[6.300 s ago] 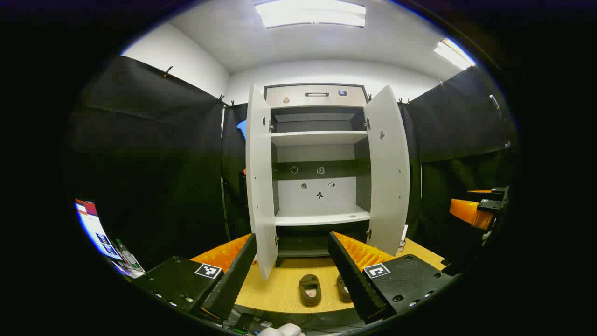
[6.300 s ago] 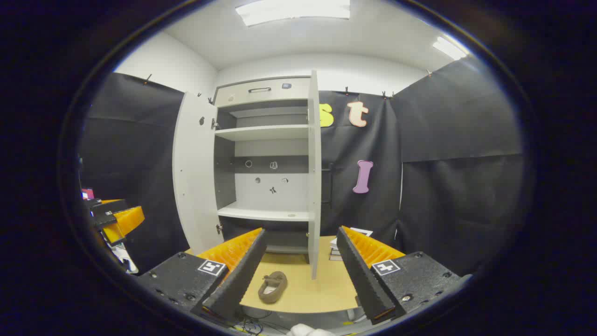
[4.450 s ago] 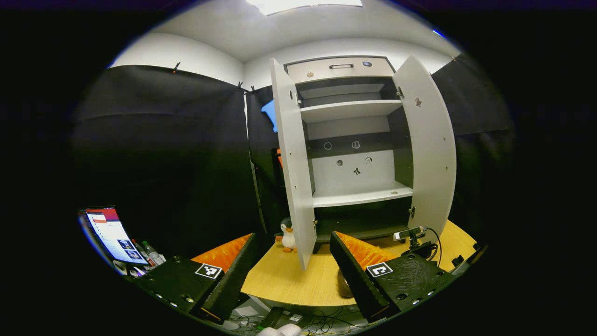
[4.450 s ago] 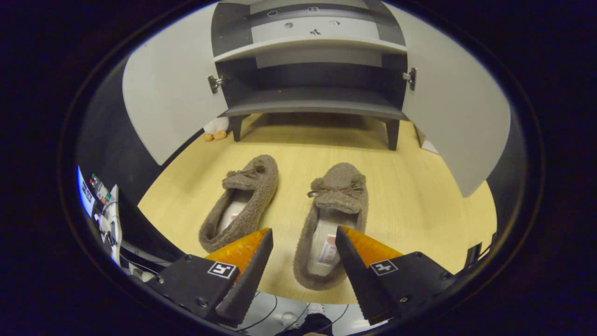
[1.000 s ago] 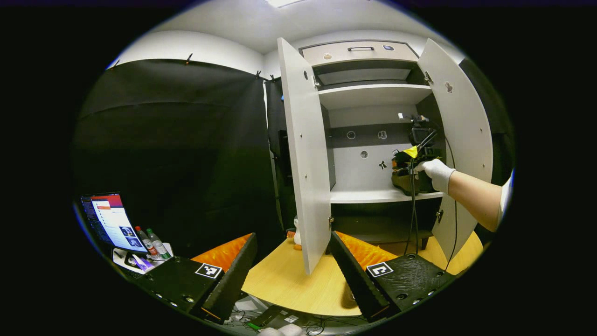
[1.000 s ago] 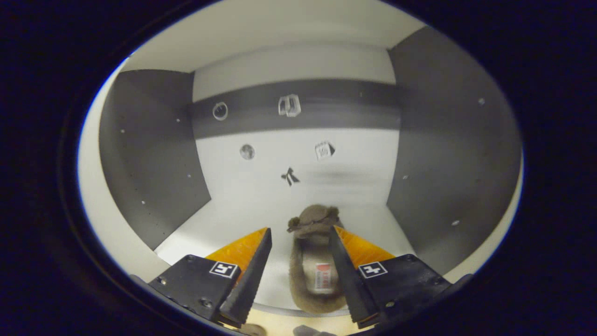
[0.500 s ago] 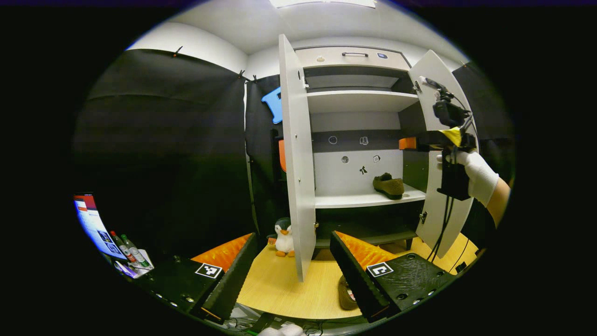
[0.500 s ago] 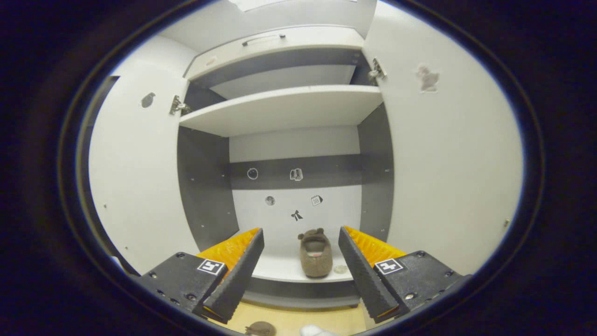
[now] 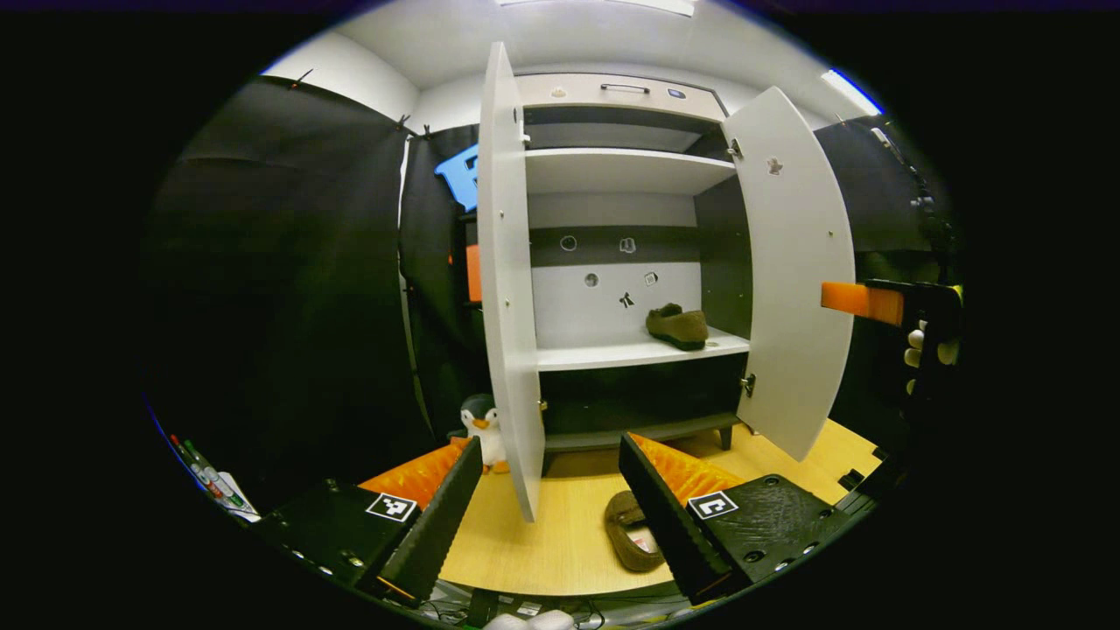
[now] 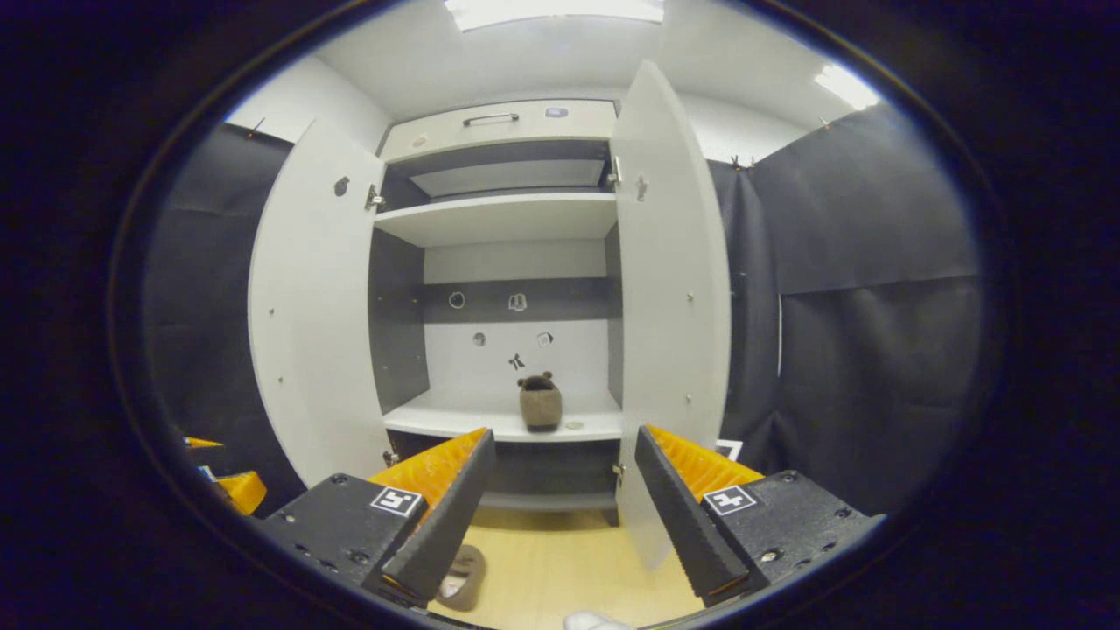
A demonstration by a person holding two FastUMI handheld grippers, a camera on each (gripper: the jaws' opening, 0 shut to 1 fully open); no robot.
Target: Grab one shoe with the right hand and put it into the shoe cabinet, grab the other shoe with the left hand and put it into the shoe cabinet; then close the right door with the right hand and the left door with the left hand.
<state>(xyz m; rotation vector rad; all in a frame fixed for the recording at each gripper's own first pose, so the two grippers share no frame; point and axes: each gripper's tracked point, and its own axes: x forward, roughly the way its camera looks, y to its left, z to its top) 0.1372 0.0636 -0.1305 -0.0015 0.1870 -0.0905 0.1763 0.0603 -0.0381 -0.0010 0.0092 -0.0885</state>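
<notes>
Standing wide open and empty, the left hand-held gripper (image 9: 549,499) hangs above the pale wooden worktop (image 9: 560,542) with the second shoe (image 9: 632,542) lying just beside its right finger, partly hidden by it. The right hand-held gripper (image 10: 564,499) is likewise spread apart with nothing between its fingers, pointed at the shoe cabinet (image 10: 499,289) from a little way off; in the left gripper view it shows at the right edge (image 9: 862,302), held by a gloved hand (image 9: 923,346). The first shoe (image 9: 676,325) sits on the cabinet's lower shelf (image 9: 604,354), toward the right side, and both the left door (image 9: 506,289) and the right door (image 9: 801,289) are swung fully out. By this layout the right-hand half of the shoe work looks done, and the shoe on the worktop is the one left for the left hand-held gripper. It is a brown, fuzzy slipper, so it is probably light and soft, likely to sag or fold if pinched at the toe or heel tip alone. A firmer hold would be across the side wall at the open collar, one finger inside and one outside, or across the padded upper. The pile should give friction, so slipping seems a small risk; how the shoe is turned under the finger cannot be made out clearly. A toy penguin (image 9: 481,424) stands by the left door's foot, well clear of the shoe.
</notes>
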